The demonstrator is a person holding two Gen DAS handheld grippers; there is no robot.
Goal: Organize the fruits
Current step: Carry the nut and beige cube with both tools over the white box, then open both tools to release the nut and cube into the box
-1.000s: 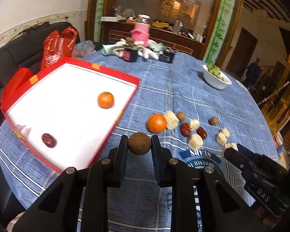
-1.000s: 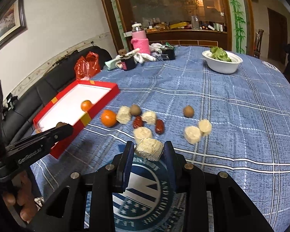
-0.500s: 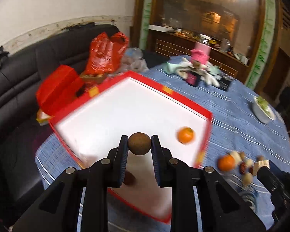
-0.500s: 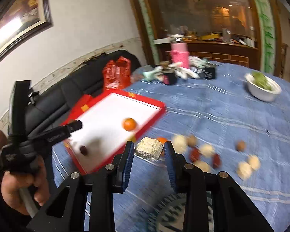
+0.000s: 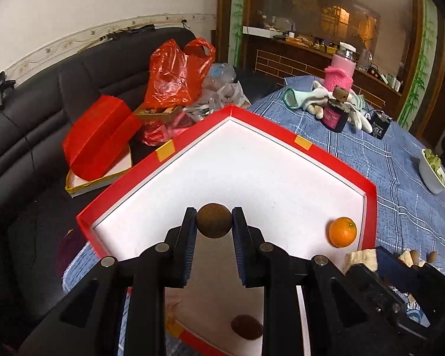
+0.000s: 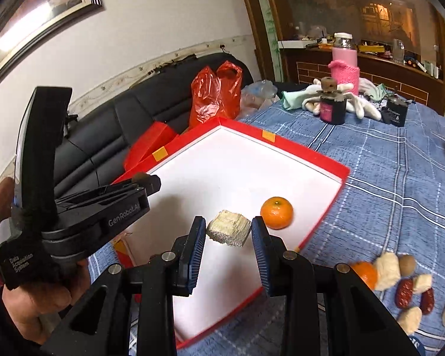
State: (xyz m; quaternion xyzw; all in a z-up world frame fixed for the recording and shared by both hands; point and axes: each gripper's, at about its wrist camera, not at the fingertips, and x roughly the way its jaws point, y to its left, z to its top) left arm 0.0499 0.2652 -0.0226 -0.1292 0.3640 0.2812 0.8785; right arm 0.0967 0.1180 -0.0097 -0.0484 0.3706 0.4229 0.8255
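Left to right, as I logged it:

1. My left gripper (image 5: 213, 221), clamped on a round brown fruit (image 5: 213, 220), held above the white floor of the red-rimmed tray (image 5: 370, 204).
2. Dark red date (image 5: 246, 327), lying in the tray near its front edge.
3. Orange (image 6: 276, 212), resting in the tray.
4. My right gripper (image 6: 228, 233), clenched on a pale spongy block (image 6: 229, 232), over the tray just beside the orange.
5. Loose fruit pile (image 6: 400, 279), on the blue checked tablecloth (image 6: 400, 178), outside the tray.

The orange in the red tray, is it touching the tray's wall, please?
Apart. The right wrist view shows white floor between the orange and the red tray wall.
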